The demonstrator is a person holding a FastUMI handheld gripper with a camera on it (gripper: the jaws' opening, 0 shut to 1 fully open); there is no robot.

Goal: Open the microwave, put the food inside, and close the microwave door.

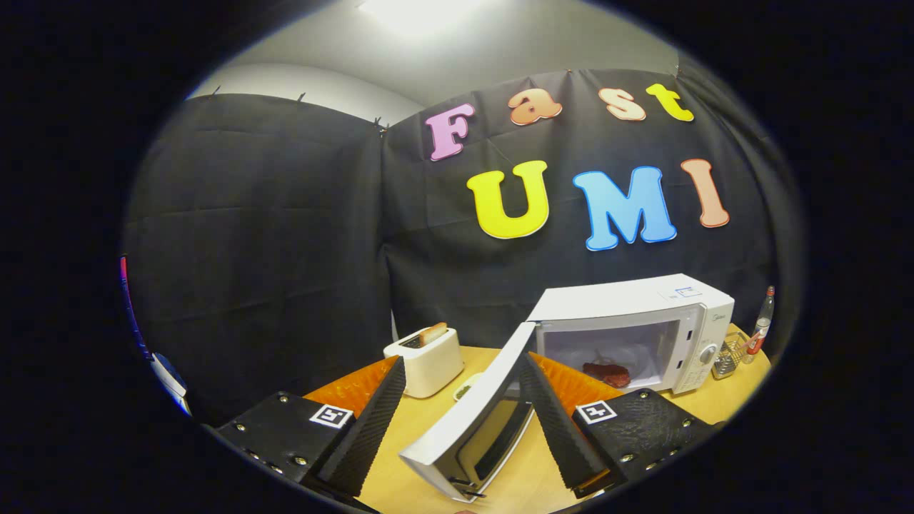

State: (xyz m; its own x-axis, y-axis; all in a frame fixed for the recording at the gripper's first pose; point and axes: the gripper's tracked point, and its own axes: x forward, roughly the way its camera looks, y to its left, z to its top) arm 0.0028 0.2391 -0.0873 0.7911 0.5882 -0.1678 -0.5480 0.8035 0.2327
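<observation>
The door (475,421) swings wide open and sits between the spread tongs (464,421), blocking the middle. The toaster (426,360) stands left of it. Bare worktop (400,464) lies between them.

A light wooden desk (528,471) carries everything here. The white microwave (643,321) stands toward its right side near the back edge, its door (471,421) swung wide open over the middle of the desk, and a white toaster (426,360) with a slice of bread in its slot stands near the back edge to the left. A small pale dish (465,387) lies between toaster and door, and a wire rack (728,355) and a bottle (761,325) stand by the right edge beside the microwave.
</observation>
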